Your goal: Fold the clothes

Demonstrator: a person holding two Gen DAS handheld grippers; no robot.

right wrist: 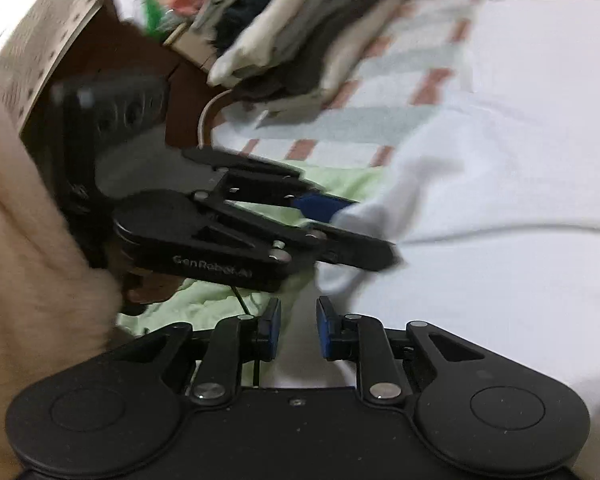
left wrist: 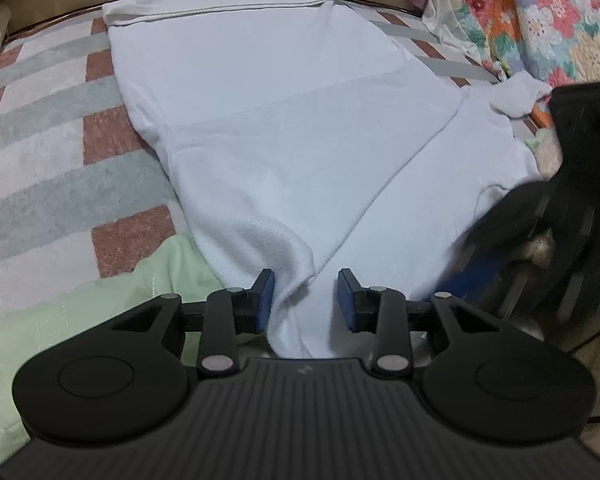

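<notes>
A white garment lies spread lengthwise on the checked blanket, its far hem folded over. My left gripper stands open at the near end, with a raised fold of the white cloth between its blue pads. In the right wrist view the left gripper is seen side-on, its fingers either side of the garment's edge. My right gripper is open just above that same near edge, nothing pinched. It shows as a dark blur at the right of the left wrist view.
A stack of folded clothes sits at the bed's far corner beside a brown box. A floral quilt is heaped on the right. A pale green cloth lies under the near end. A beige fleece sleeve fills the left.
</notes>
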